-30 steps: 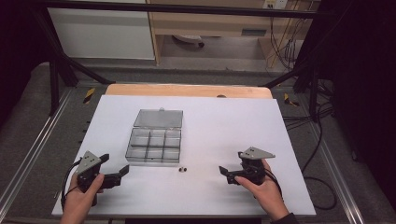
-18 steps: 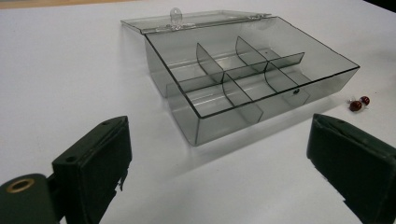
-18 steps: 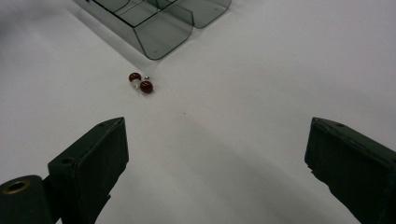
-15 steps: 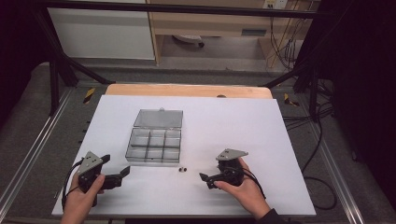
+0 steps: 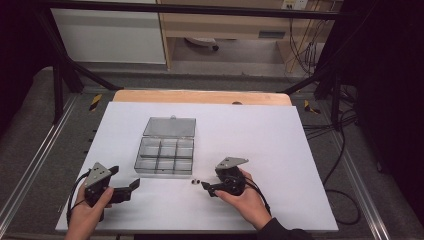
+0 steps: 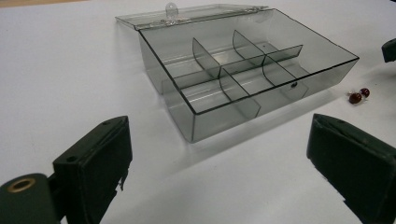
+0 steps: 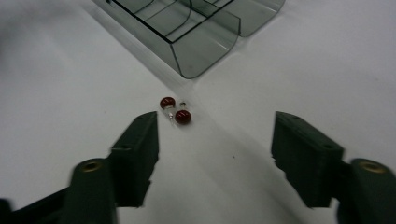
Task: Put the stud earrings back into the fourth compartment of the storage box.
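Okay, both my jaws wide open, holding nothing; right gripper [image 7: 215, 154] near two dark-red beads [image 7: 175, 110] on white bench [image 5: 260, 135], beside clear grey plastic divided box [image 5: 165, 155].

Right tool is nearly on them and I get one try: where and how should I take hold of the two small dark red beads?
Take the two small dark red beads together across their joined middle, coming from the near side, away from the clear plastic compartment box. They lie flat, touching, just ahead of the open right tool.
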The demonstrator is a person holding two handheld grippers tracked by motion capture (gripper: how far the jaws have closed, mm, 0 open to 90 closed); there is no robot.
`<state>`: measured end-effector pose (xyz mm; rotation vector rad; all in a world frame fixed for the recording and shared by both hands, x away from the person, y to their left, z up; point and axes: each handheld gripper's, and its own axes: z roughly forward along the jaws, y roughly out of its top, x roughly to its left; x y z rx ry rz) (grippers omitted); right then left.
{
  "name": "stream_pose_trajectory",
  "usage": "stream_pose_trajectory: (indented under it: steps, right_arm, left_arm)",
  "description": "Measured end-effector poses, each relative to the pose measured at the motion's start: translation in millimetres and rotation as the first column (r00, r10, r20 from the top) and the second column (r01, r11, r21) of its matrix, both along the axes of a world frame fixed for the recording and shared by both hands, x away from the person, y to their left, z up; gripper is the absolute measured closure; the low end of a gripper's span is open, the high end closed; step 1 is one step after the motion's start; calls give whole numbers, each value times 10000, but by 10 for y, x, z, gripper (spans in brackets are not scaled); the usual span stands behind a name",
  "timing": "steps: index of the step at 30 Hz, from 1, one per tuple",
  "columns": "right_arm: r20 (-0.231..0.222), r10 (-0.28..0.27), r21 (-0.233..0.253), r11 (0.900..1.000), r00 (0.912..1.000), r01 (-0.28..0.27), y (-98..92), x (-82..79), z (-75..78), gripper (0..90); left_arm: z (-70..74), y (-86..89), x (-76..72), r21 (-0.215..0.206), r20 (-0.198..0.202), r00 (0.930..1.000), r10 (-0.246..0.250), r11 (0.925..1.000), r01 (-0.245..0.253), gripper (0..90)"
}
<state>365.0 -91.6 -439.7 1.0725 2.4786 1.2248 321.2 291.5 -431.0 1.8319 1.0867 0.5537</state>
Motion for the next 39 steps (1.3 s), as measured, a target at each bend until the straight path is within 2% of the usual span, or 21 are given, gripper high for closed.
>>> stream_pose_trajectory:
  steps: [4, 6, 7, 12, 24, 32, 39]
  right_arm:
    - [-46, 200, 123, 9997, 9998, -199, 60, 30, -4, 529]
    - [-94, 244, 102, 9997, 9997, -243, 76, 36, -8, 552]
    - [-103, 363, 151, 9992, 9993, -361, 113, 43, -22, 601]
    - [-112, 496, 36, 9988, 9987, -496, 207, 61, -48, 669]
    - [-174, 552, -53, 9985, 9983, -553, 289, 116, -129, 745]
    - [118, 557, -333, 9979, 9984, -553, 323, 118, -164, 803]
    - [271, 579, 186, 9981, 9980, -584, 254, 80, -54, 804]
  left_arm:
    - [0, 0, -1, 22, 1, 10000, -20, 10000, 20, 70]
    - [0, -1, 0, 30, -8, 10000, -26, 10000, 26, 70]
    - [0, 0, -1, 107, -14, 10000, -22, 9999, 22, 71]
    - [-1, -1, 1, 128, -15, 10000, -43, 9999, 44, 72]
    - [-12, -12, 2, 197, -96, 9998, -177, 9996, 179, 79]
    - [-12, -8, 2, 205, -93, 9998, -162, 9997, 164, 79]
    - [-9, -1, 0, 197, -79, 9999, -113, 9997, 115, 79]
